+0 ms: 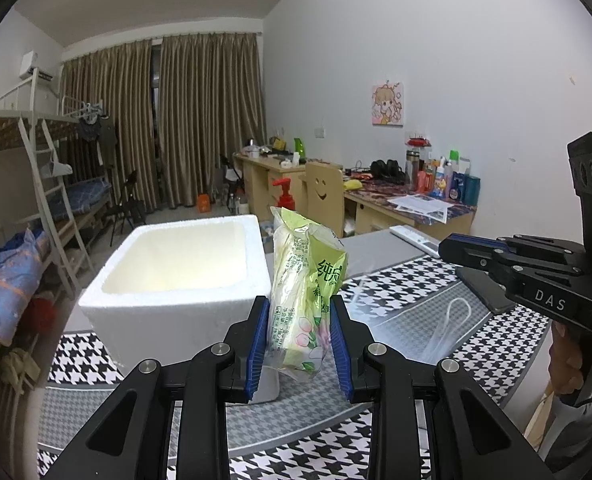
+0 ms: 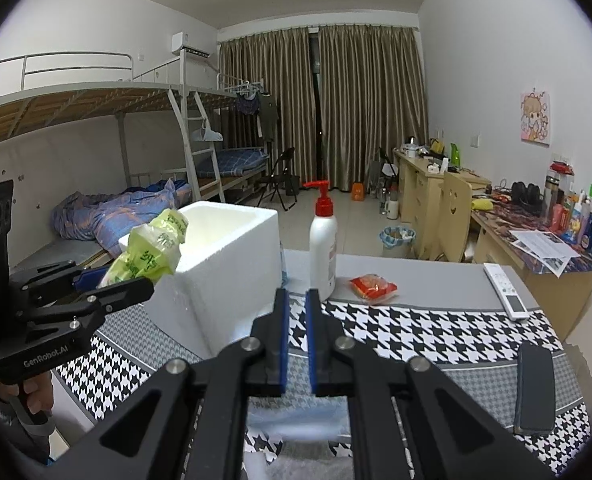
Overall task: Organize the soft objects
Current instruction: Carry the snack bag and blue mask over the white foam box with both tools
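My left gripper (image 1: 297, 326) is shut on a green tissue pack (image 1: 303, 280) and holds it upright above the table, just right of the white foam box (image 1: 176, 280). In the right wrist view the same pack (image 2: 148, 252) hangs at the box's (image 2: 224, 272) left rim, held by the left gripper (image 2: 96, 288). My right gripper (image 2: 296, 320) has its blue pads close together with a narrow gap and nothing between them. It points at the table in front of the box. In the left wrist view it shows at the right (image 1: 455, 252). A red soft packet (image 2: 373, 286) lies on the table.
A white pump bottle with a red top (image 2: 323, 248) stands right of the box. A white remote (image 2: 505, 290) and a black flat case (image 2: 533, 388) lie on the right of the houndstooth cloth (image 2: 415, 332). A clear plastic bag (image 1: 443, 328) lies on the cloth.
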Demonstrator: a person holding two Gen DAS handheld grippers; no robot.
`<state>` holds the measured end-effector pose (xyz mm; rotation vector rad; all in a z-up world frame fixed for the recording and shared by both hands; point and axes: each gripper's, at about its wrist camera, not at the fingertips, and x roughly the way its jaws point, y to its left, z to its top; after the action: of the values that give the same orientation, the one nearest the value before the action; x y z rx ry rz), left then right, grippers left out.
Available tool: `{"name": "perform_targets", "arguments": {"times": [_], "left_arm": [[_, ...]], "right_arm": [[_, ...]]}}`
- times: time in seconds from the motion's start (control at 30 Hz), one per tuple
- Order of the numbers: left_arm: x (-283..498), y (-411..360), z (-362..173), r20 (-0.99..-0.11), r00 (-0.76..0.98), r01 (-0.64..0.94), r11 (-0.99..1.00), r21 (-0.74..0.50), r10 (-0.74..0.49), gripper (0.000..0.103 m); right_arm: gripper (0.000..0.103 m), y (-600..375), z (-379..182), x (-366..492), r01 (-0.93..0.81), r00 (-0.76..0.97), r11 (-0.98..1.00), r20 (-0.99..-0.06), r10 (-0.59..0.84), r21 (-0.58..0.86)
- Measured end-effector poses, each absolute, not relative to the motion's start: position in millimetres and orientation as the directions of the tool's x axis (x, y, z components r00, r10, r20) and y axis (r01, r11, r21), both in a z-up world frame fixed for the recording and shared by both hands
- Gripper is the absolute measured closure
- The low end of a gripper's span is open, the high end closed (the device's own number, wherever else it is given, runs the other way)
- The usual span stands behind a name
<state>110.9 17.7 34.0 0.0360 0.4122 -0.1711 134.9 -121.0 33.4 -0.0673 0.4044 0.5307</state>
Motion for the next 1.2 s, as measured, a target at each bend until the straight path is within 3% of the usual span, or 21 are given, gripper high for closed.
{"name": "perform_targets", "arguments": {"times": [0.33, 0.37, 0.4, 0.47, 0.5, 1.2], "left_arm": [[115.2, 26.5, 35.4, -0.389, 0.91, 0.15, 0.989, -0.006, -0.14, 0.072], [115.1, 27.5, 36.7, -0.386, 0.912, 0.15, 0.989, -0.005, -0.14, 0.071], [115.1, 27.7, 37.6, -0.385, 0.913, 0.15, 0.989, -0.003, -0.139, 0.071], [115.1, 29.2, 39.0, -0.38, 0.916, 0.14, 0.99, -0.001, -0.13, 0.071], [115.1, 29.8, 39.5, -0.379, 0.916, 0.139, 0.99, 0.0, -0.129, 0.071], [120.0, 46.8, 52.9, -0.347, 0.934, 0.099, 0.995, 0.015, -0.088, 0.071]], "right_arm": [[0.092, -112.3, 20.5, 136.0, -0.531, 0.755, 0.847, -0.447, 0.479, 0.011], [0.085, -109.7, 18.0, 137.2, -0.544, 0.743, 0.839, -0.457, 0.489, 0.015], [0.07, -108.6, 16.9, 137.7, -0.546, 0.739, 0.837, -0.462, 0.491, 0.016], [0.05, -104.6, 12.4, 138.2, -0.548, 0.739, 0.836, -0.468, 0.485, 0.002], [0.048, -103.0, 10.7, 137.9, -0.549, 0.74, 0.836, -0.469, 0.481, -0.008], [0.04, -61.9, -44.8, 160.0, -0.63, 0.603, 0.776, -0.65, 0.462, -0.033]]}}
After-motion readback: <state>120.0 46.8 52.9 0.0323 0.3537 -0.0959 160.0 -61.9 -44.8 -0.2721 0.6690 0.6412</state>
